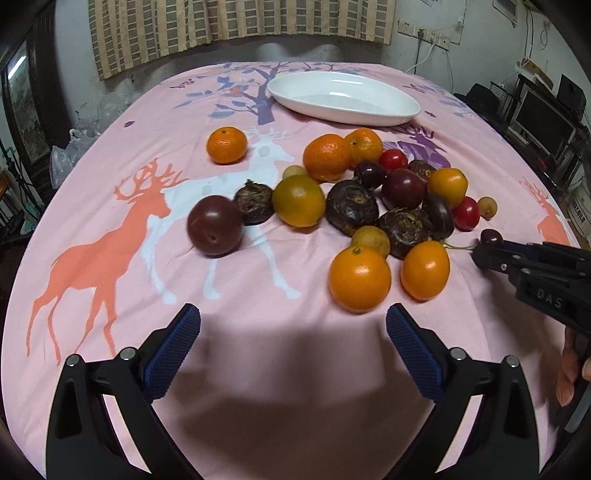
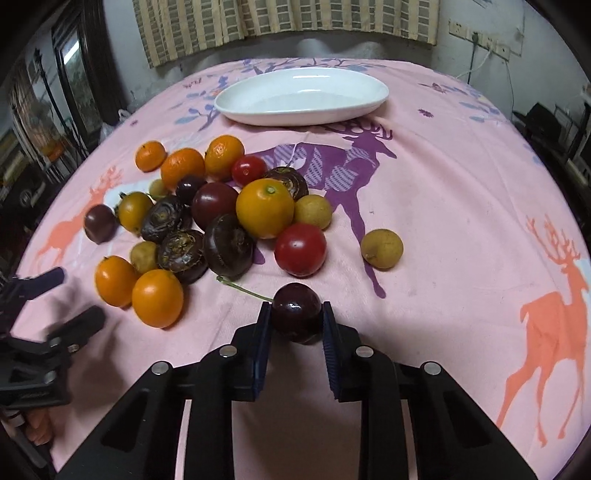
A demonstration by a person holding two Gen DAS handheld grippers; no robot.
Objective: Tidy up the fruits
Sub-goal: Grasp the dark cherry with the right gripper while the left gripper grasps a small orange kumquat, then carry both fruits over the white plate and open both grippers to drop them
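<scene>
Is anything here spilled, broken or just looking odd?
Nothing looks spilled or damaged. The fruits lie loose on the tablecloth while the white dish holds nothing. The right gripper pinches a dark cherry.

– What sort of place is this?
– A lived-in home room. A pink deer-print cloth [image 1: 258, 350] covers the table, checked curtains [image 1: 240, 26] hang behind its far edge.
– Anything else?
– Wall sockets [image 1: 428, 35] with trailing cables, and monitors [image 1: 539, 118] on a rack at the right.
</scene>
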